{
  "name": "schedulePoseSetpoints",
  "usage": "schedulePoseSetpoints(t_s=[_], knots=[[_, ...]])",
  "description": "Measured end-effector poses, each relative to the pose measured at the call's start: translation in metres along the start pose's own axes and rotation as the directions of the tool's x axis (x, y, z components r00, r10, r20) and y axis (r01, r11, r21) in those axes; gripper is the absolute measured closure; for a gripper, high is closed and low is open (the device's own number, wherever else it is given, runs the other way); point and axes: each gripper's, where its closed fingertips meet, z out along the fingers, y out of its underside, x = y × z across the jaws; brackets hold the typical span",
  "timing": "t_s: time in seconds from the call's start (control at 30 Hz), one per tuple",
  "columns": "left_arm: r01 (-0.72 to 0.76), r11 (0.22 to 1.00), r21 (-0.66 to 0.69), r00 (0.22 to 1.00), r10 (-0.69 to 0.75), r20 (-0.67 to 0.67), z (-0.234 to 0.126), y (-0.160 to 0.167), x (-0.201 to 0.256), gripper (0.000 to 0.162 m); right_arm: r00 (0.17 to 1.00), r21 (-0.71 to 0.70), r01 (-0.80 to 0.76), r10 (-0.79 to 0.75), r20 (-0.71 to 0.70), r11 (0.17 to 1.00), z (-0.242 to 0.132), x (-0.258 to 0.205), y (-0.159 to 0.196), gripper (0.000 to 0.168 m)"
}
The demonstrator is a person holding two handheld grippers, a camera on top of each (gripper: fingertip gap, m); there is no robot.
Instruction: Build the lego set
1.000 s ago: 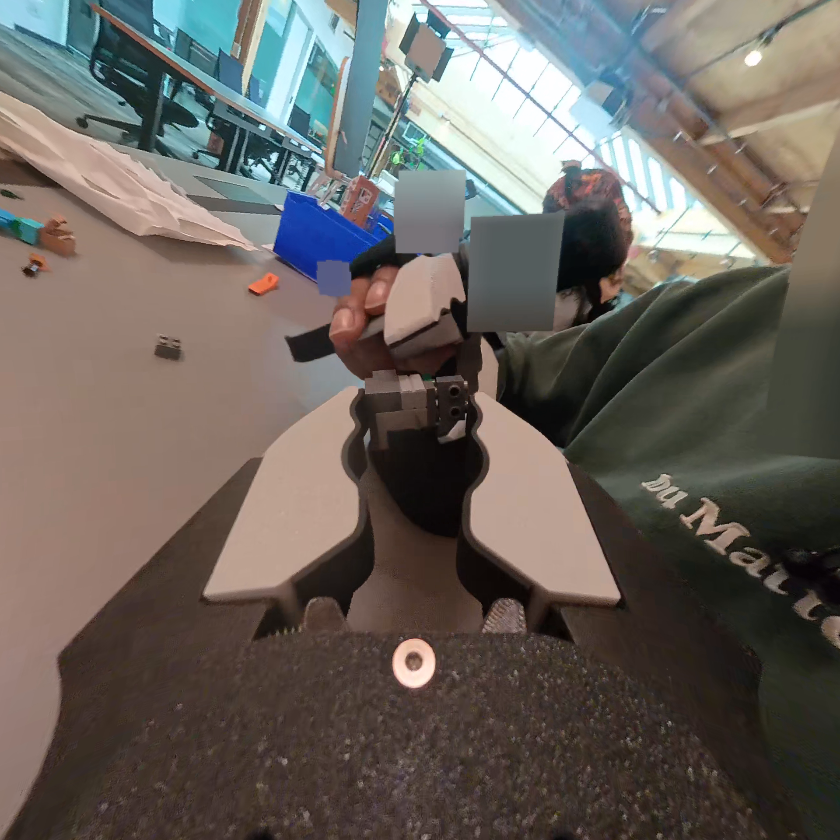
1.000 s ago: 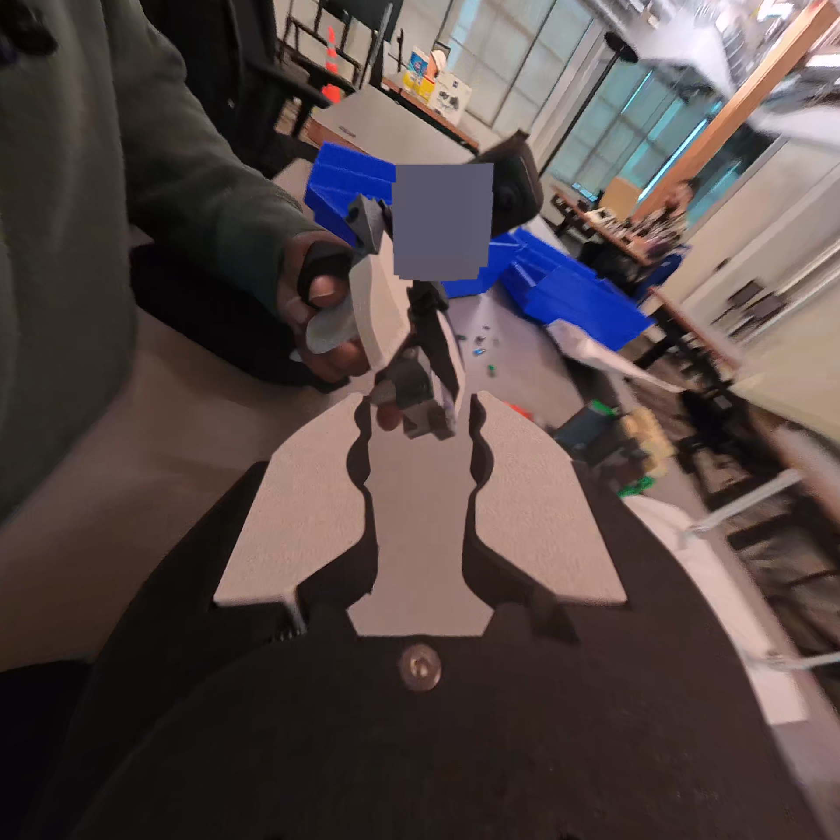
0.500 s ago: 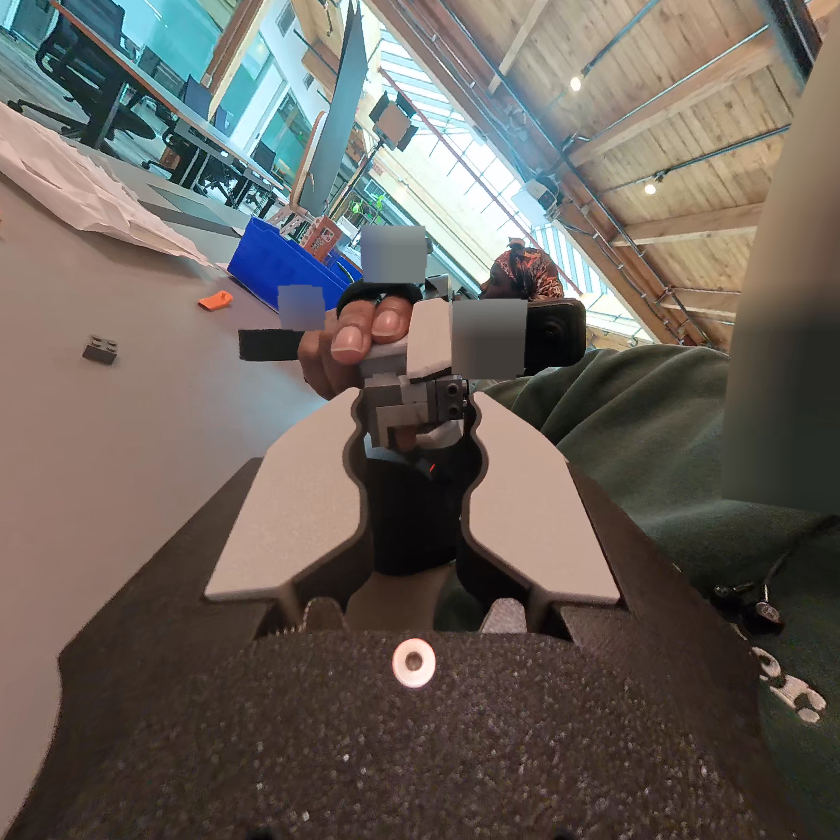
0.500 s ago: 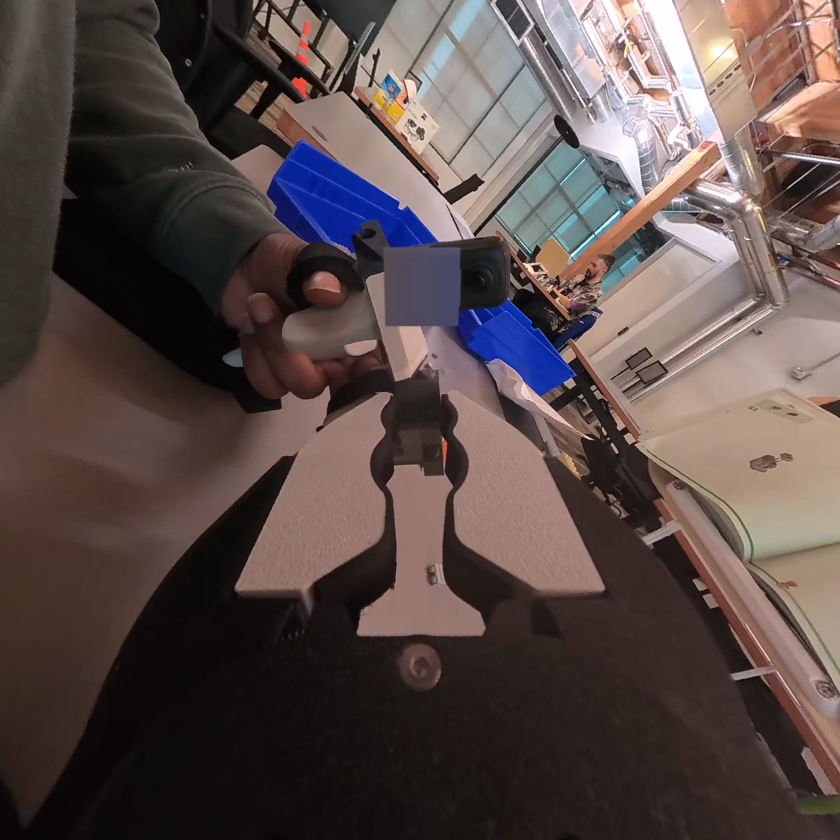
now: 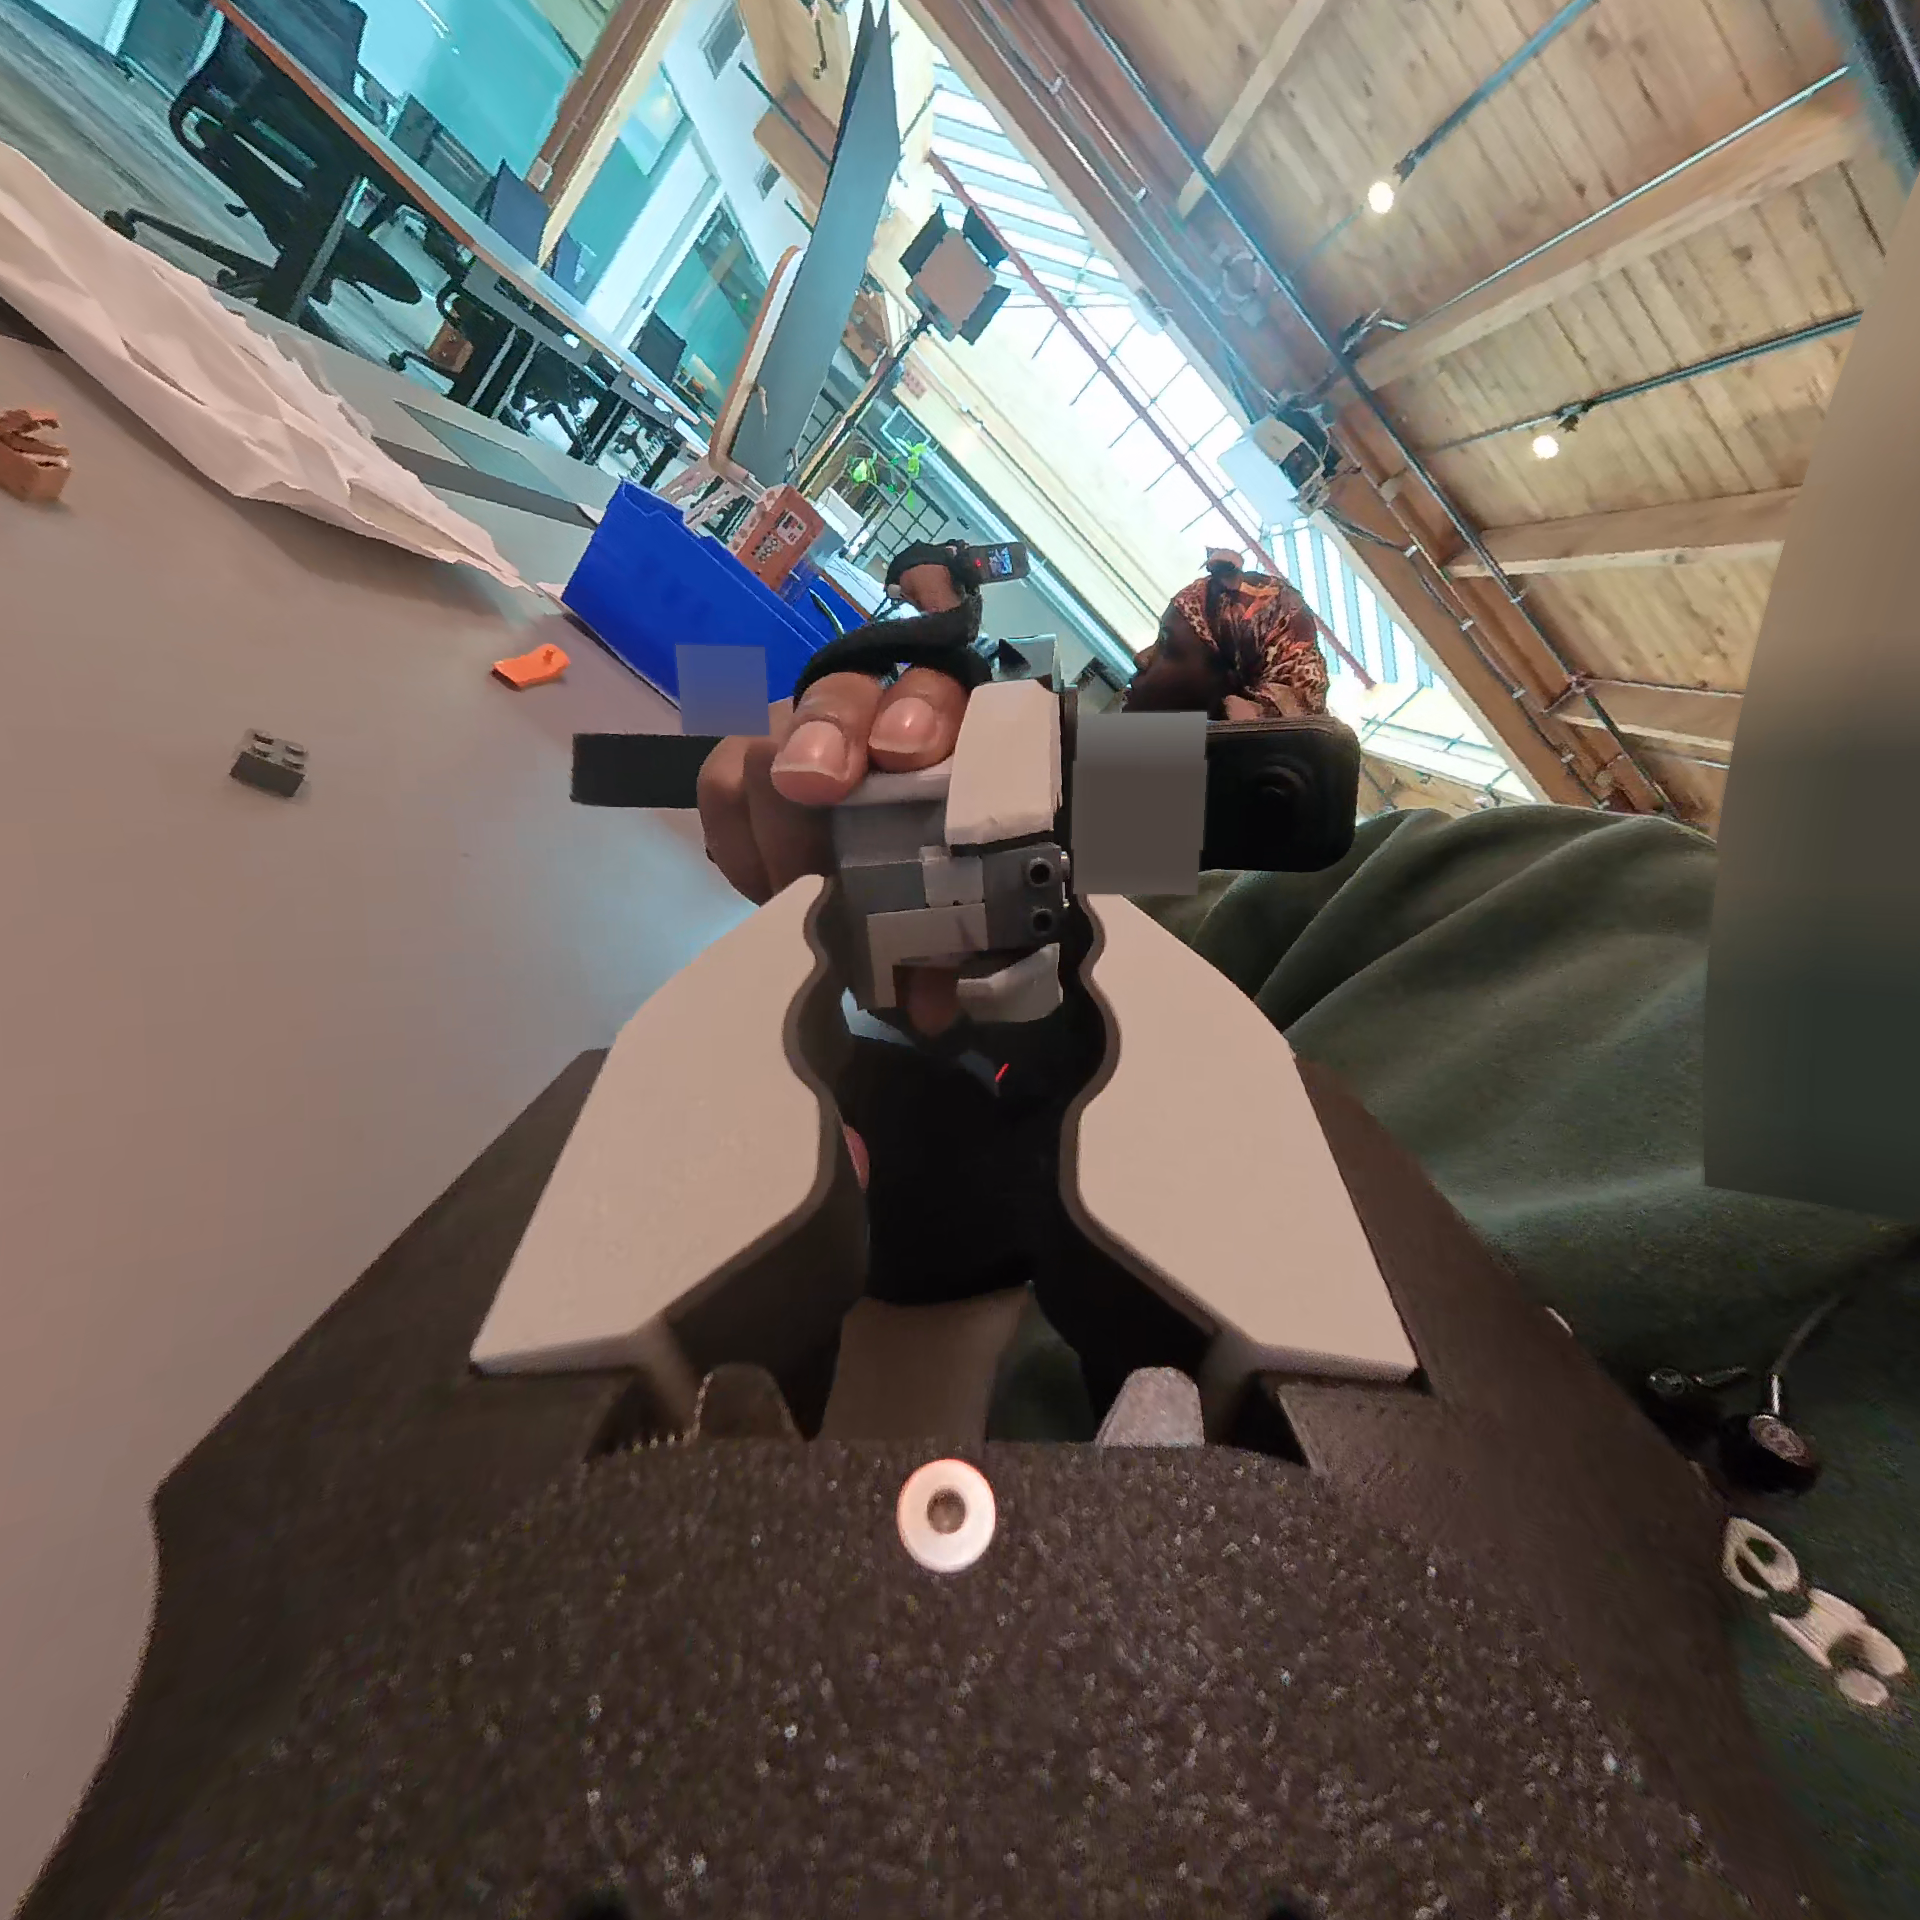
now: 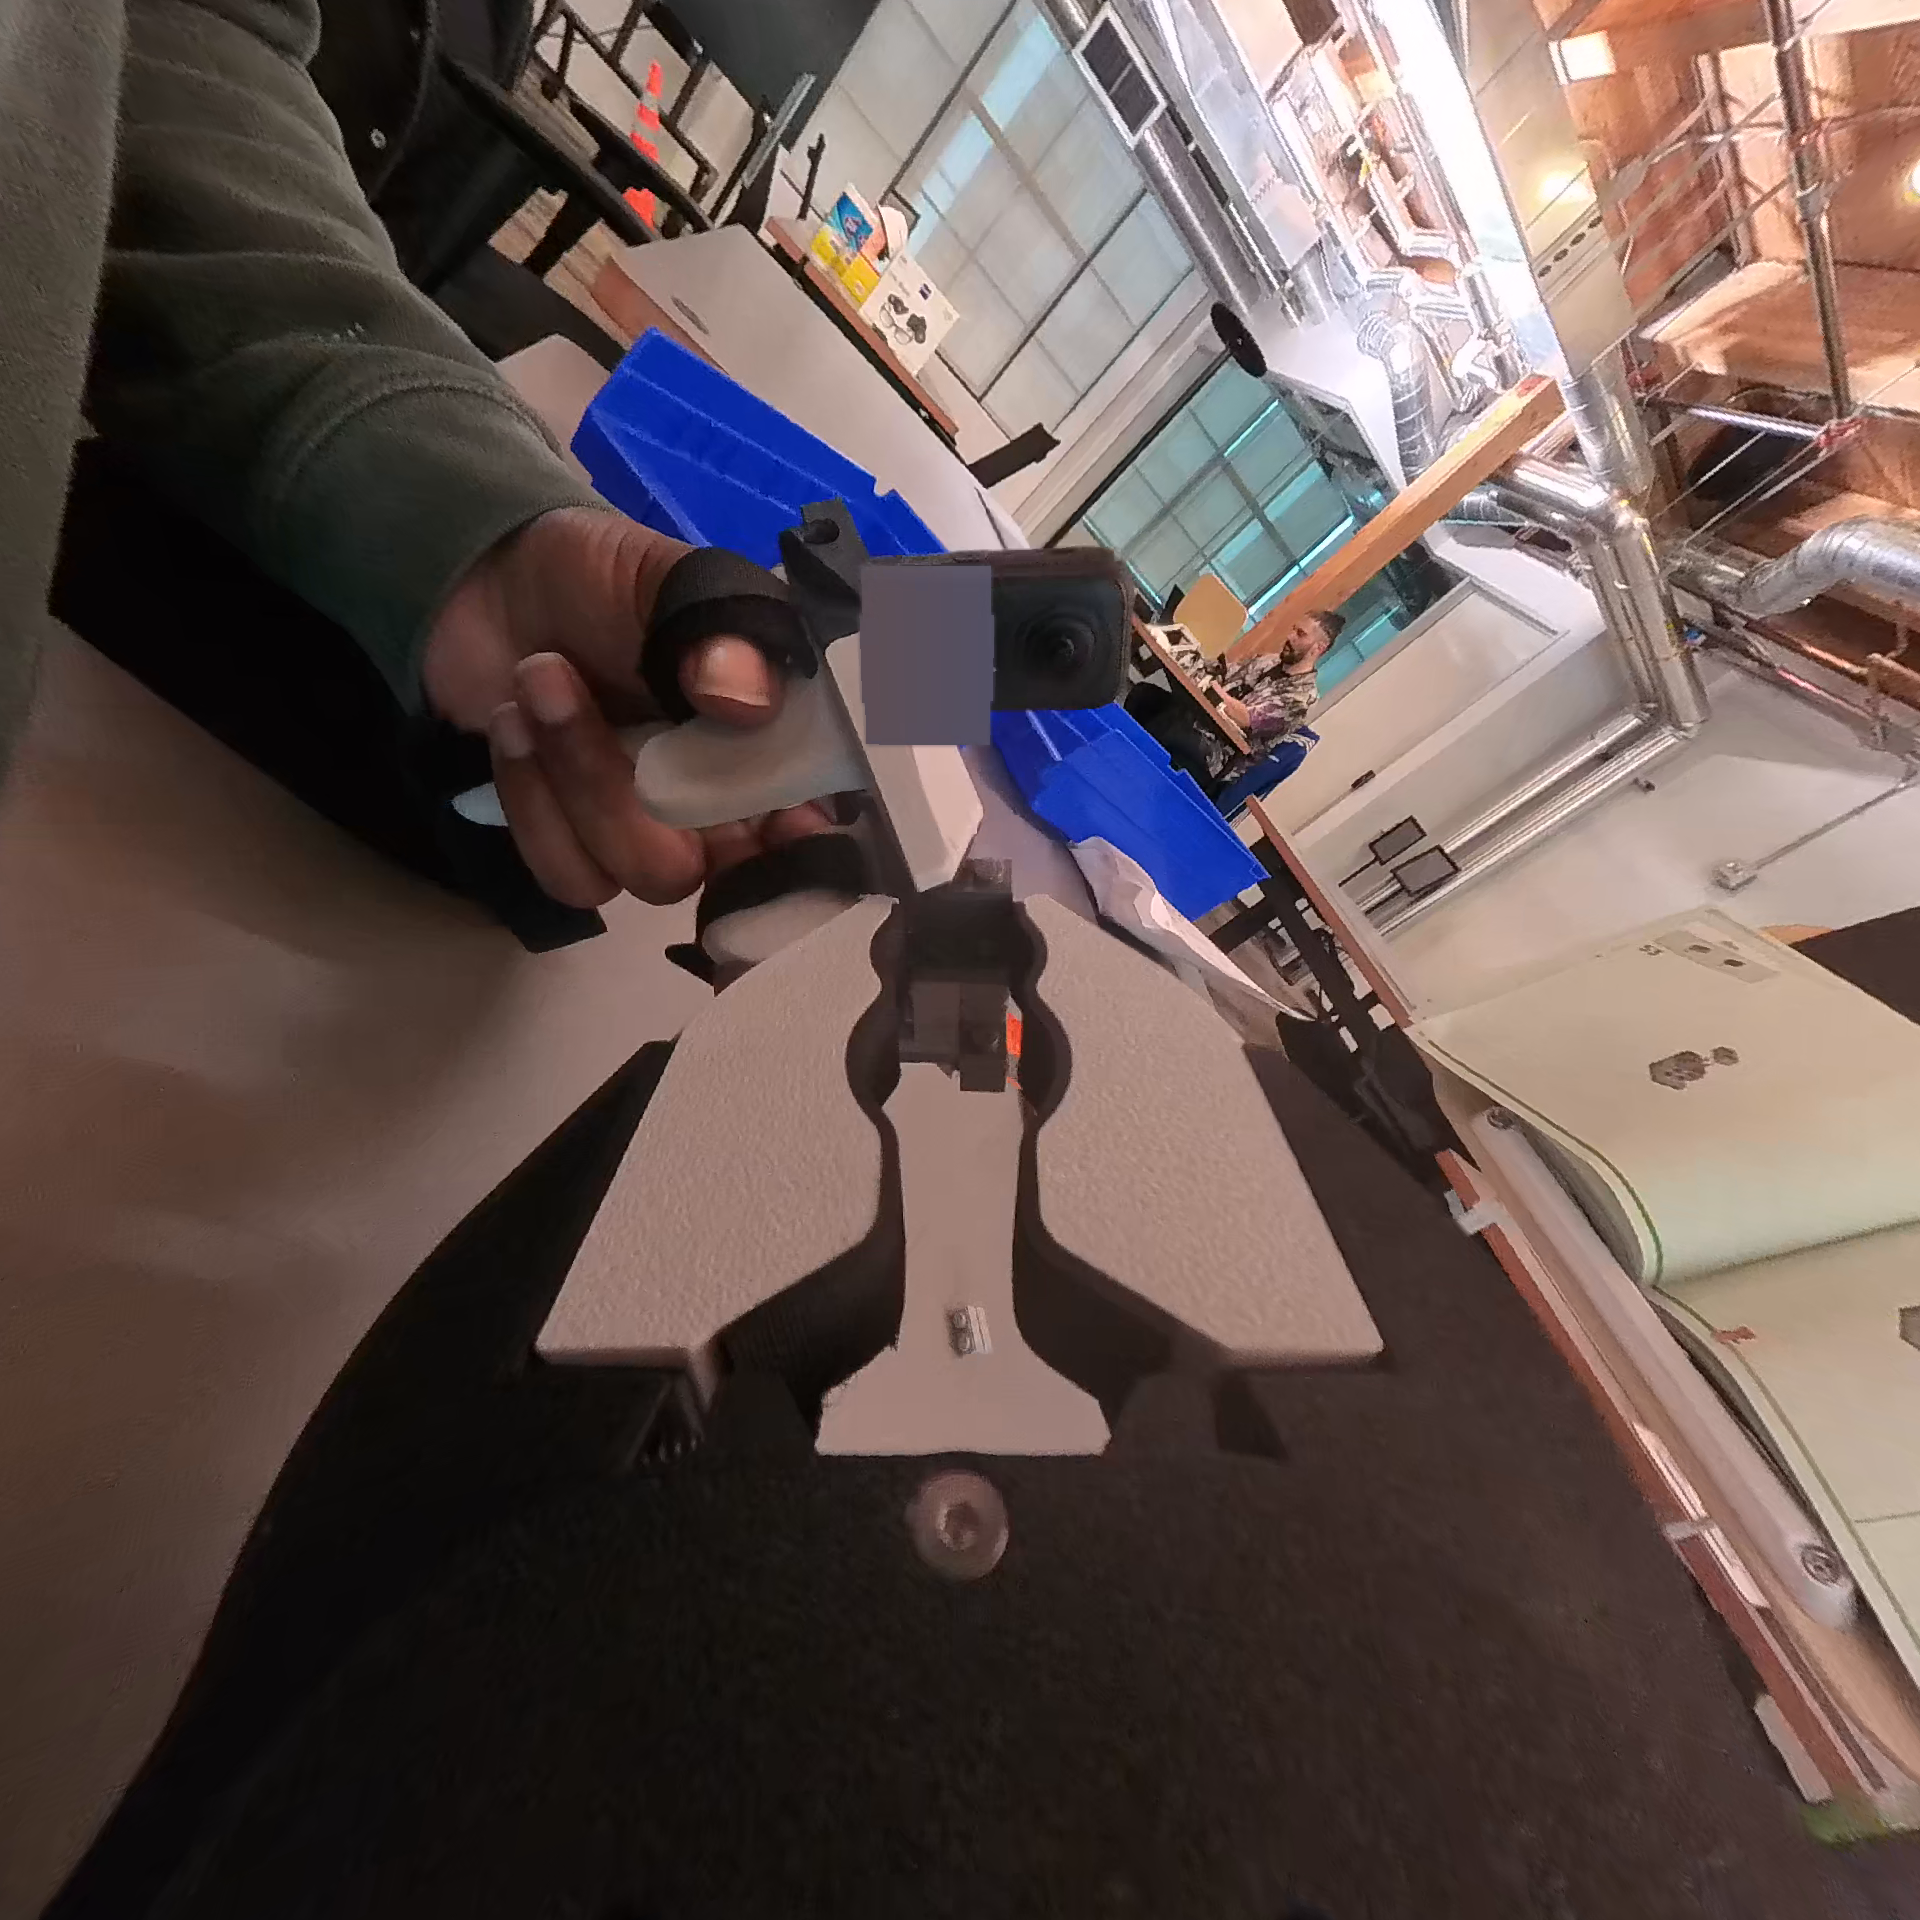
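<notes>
A small grey lego assembly [image 5: 935,904] is held in the air between both grippers, which face each other. My left gripper [image 5: 951,914] is shut on it, with its fingertips against the assembly's two sides. In the right wrist view the assembly [image 6: 951,1013] looks dark and sits between the tips of my right gripper [image 6: 956,935], which is shut on it. The right gripper's white fingers [image 5: 1003,769] show above and below the assembly in the left wrist view. A hand [image 6: 582,717] holds the left gripper's handle.
On the grey table [image 5: 312,987] lie a loose grey brick [image 5: 268,762], an orange piece [image 5: 532,665], a brown piece [image 5: 31,457] and white paper [image 5: 208,384]. Blue bins [image 6: 748,468] stand behind. An open instruction booklet [image 6: 1714,1143] lies at the right. A tiny light piece [image 6: 968,1330] lies below my right gripper. Only a small space, under 4 cm, lies between the two pairs of fingers. The tiny light piece [image 6: 968,1330] is about equally far from each gripper, around 20 cm.
My right gripper has narrowed and shut on the assembly that the left gripper holds. Both grippers have tilted upward, so more ceiling shows now.
</notes>
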Motion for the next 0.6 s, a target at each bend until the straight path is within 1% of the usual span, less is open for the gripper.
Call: schedulePoseSetpoints(t_s=[0.1,0.13,0.2,0.33,0.47,0.6], knots=[[-0.025,1.0,-0.002,1.0,0.025,0.016,0.0,-0.001,-0.001,0.123,1.0,-0.005,0.011,-0.011,-0.002,1.0,0.0,0.0,0.0,0.15],[-0.021,1.0,-0.008,1.0,0.021,0.018,0.0,0.0,-0.002,0.122,1.0,-0.009,0.0,0.0,0.005,1.0,0.0,-0.001,0.002,0.15],[-0.041,0.999,-0.012,0.997,0.041,0.062,0.0,0.0,-0.008,0.122,1.0,-0.026,-0.02,0.021,0.016,0.999,0.001,-0.002,0.007,0.151],[-0.077,0.995,-0.06,0.992,0.083,0.095,-0.001,0.004,-0.012,0.122,0.997,-0.028,-0.055,0.057,0.048,0.998,0.001,-0.005,0.011,0.151],[-0.013,0.998,-0.065,0.997,0.018,0.08,-0.003,0.007,-0.014,0.121,0.998,-0.043,-0.034,0.037,0.055,0.998,0.001,-0.007,0.014,0.151],[0.046,0.998,-0.04,0.996,-0.043,0.079,-0.005,0.008,-0.017,0.123,0.998,-0.063,-0.002,0.005,0.056,0.998,0.002,-0.008,0.017,0.151]])
